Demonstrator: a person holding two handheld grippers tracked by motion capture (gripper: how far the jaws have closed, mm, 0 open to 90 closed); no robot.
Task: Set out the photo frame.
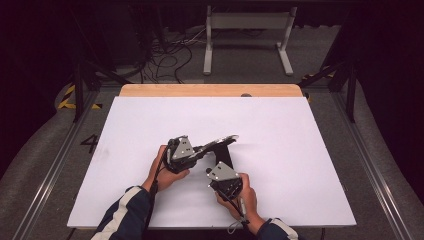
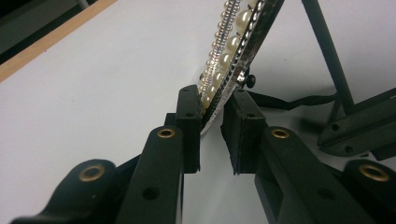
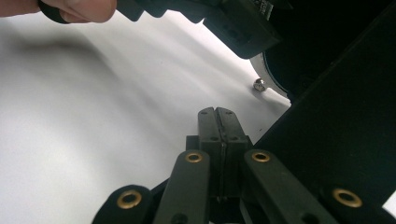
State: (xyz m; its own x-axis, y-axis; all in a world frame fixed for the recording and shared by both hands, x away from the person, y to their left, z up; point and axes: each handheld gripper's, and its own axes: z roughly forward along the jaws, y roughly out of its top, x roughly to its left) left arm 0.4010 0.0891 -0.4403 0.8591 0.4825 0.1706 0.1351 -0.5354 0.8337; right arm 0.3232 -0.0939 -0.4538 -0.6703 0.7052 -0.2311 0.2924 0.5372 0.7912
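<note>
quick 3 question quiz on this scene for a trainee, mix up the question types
1. True or false: the right gripper has its jaws wide open.
2. What does the left gripper clamp? A: the pearl-trimmed edge of the frame. B: a cable. C: a wooden rim.
3. Fill in: the table has a ___ top.

Key: 1 false, its jaws are shut together. 2 A. 3 white.
</note>
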